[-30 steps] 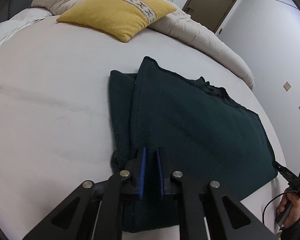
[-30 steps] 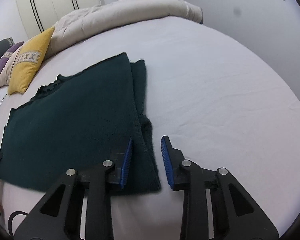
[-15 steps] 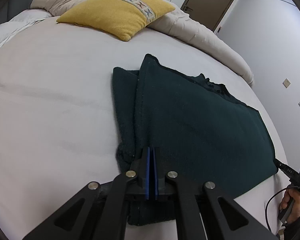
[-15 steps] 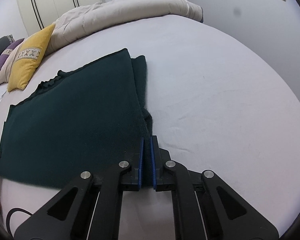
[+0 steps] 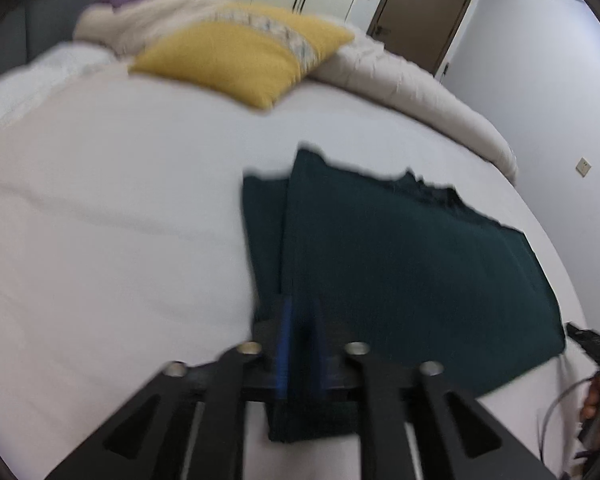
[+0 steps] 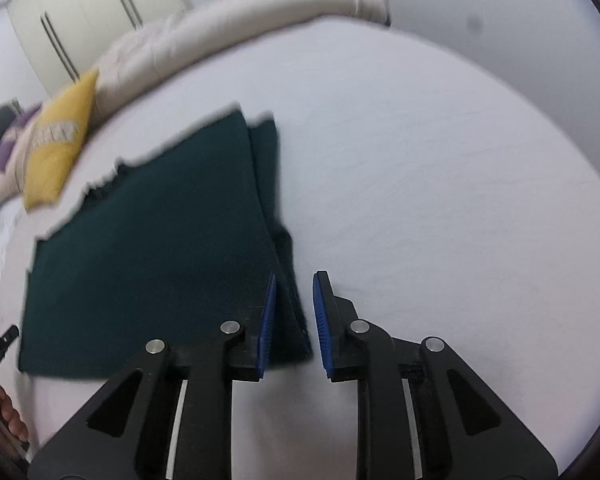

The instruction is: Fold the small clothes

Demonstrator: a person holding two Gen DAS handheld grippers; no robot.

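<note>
A dark green knitted garment point(image 5: 400, 256) lies folded on the white bed point(image 5: 112, 216); it also shows in the right wrist view point(image 6: 152, 240). My left gripper point(image 5: 300, 344) is shut on the garment's near corner, with cloth pinched between the blue pads. My right gripper point(image 6: 294, 312) stands open astride the garment's other near corner, its pads apart with the cloth edge between them. Both views are motion-blurred.
A yellow cushion point(image 5: 240, 56) and a rolled beige duvet point(image 5: 412, 80) lie at the far side of the bed. The bed sheet also shows in the right wrist view point(image 6: 440, 184). A hand holding a black device point(image 5: 596, 360) is at the right edge.
My right gripper, shut on the garment corner half a second ago, has opened. My left gripper stays shut on its corner and has shifted, with the camera in motion.
</note>
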